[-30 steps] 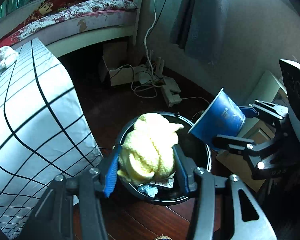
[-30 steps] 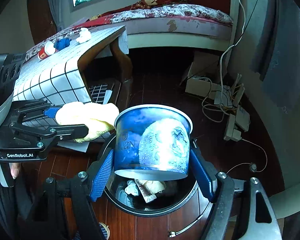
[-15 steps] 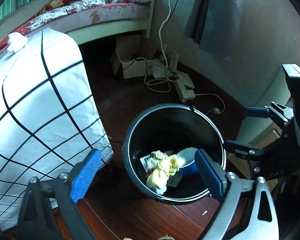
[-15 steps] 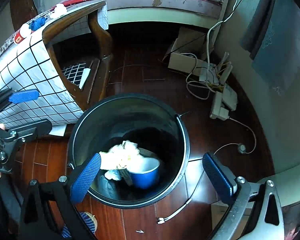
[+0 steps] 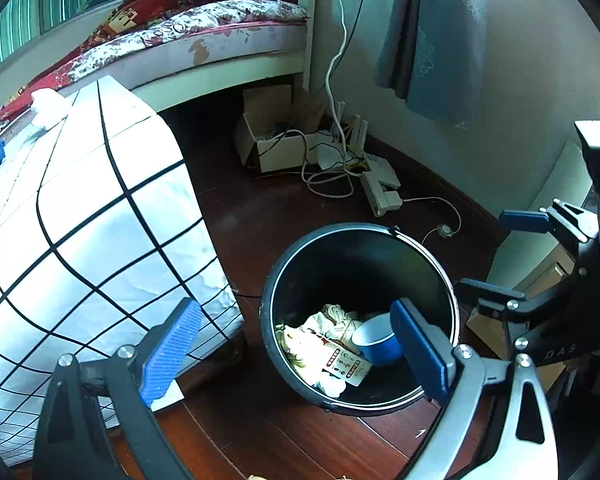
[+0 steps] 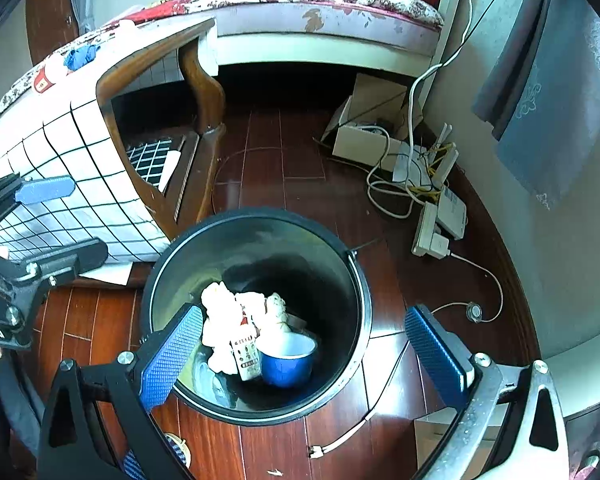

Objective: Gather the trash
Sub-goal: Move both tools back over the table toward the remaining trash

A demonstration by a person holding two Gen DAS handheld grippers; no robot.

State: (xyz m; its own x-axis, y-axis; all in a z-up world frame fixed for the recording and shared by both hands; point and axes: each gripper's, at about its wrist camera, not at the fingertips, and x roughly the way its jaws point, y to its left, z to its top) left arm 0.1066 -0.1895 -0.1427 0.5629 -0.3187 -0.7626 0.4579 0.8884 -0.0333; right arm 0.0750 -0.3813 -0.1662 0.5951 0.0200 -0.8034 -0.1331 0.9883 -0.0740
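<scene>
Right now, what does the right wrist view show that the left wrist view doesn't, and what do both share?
Only the right wrist view shows the wooden table leg under the grid cloth, the red and white item on the tabletop, and the left gripper seen from outside, open.

Only the left wrist view shows the right gripper from outside, open and empty.

Both show the black bin holding the blue cup and crumpled yellow tissue, plus the cardboard box by the bed.
</scene>
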